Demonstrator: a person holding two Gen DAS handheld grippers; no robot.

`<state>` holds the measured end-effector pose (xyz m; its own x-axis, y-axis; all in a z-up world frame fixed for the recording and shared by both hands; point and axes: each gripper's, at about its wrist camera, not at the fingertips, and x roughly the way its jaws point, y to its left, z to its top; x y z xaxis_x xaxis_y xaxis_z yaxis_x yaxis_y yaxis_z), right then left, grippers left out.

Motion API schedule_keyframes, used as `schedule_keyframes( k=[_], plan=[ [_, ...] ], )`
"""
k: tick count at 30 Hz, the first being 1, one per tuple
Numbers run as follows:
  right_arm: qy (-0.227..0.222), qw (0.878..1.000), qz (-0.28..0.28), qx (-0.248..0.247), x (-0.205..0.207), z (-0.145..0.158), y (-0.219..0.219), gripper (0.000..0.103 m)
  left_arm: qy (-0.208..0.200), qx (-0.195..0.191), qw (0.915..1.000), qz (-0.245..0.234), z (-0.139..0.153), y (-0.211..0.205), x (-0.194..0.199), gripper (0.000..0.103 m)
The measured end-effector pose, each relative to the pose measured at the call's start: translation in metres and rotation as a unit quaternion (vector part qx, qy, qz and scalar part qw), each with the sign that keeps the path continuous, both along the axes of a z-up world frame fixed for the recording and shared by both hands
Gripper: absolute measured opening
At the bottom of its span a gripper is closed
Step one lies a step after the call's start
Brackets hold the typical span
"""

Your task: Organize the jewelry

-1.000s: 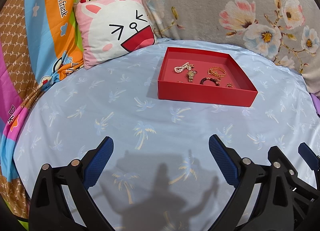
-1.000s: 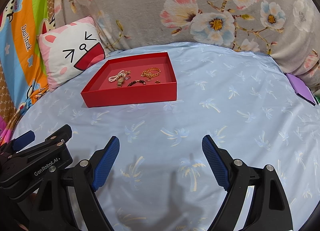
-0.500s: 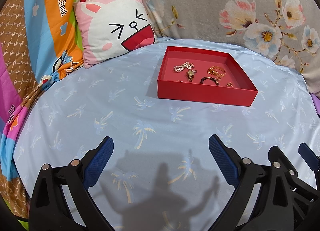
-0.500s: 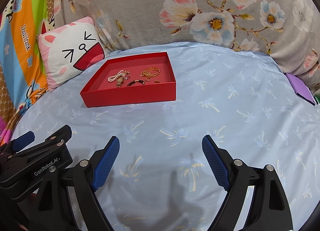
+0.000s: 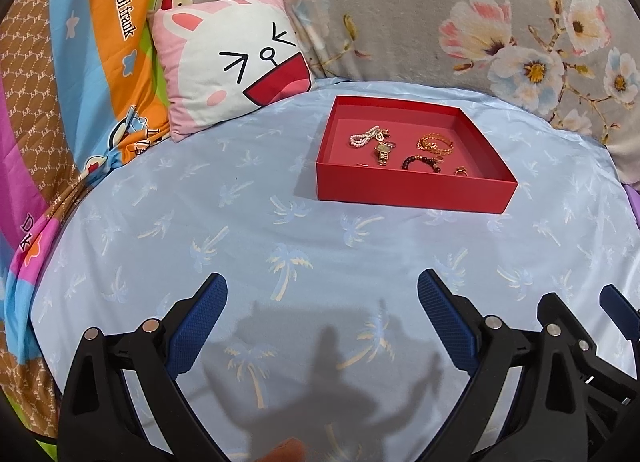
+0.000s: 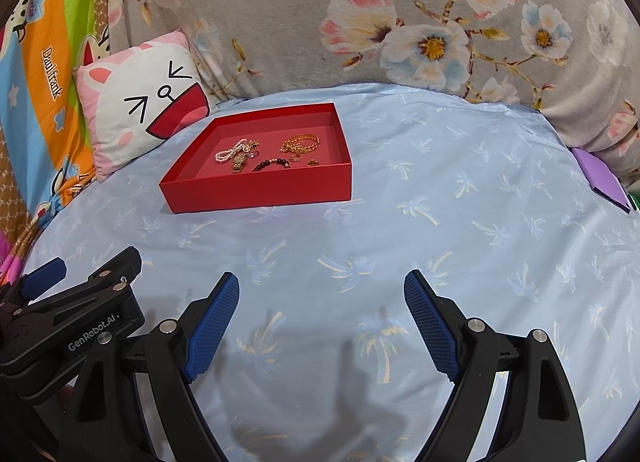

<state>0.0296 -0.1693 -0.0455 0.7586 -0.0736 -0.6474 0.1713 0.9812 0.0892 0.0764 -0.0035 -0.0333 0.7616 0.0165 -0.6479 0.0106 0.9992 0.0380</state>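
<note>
A shallow red box [image 5: 416, 192] [image 6: 260, 190] sits on the light blue bedsheet, far ahead of both grippers. Inside lie a pearl bracelet [image 5: 363, 138] [image 6: 229, 152], a gold watch [image 5: 382, 152] [image 6: 239, 163], a gold chain bracelet [image 5: 435, 143] [image 6: 301, 143], a dark bead bracelet [image 5: 422, 163] [image 6: 271, 163] and a small ring [image 5: 460, 171] [image 6: 312, 162]. My left gripper [image 5: 322, 308] is open and empty, low over the sheet. My right gripper [image 6: 321, 302] is open and empty, just right of the left one.
A pink and white cartoon pillow [image 5: 232, 62] [image 6: 140, 106] leans at the back left of the box. A floral grey blanket [image 6: 400, 22] rises behind the bed. A striped cartoon blanket [image 5: 80, 62] lies on the left. A purple object [image 6: 600, 178] sits at the right edge.
</note>
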Motion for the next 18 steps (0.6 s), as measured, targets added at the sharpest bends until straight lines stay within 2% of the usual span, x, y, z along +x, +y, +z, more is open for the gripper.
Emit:
schedule_keyframes(
  k=[18],
  plan=[
    [0.000, 1.000, 0.000, -0.003, 0.0005, -0.0003, -0.0019, 0.083, 0.016, 0.001, 0.9998, -0.008, -0.0039, -0.0012, 0.0035, 0.094]
  ],
)
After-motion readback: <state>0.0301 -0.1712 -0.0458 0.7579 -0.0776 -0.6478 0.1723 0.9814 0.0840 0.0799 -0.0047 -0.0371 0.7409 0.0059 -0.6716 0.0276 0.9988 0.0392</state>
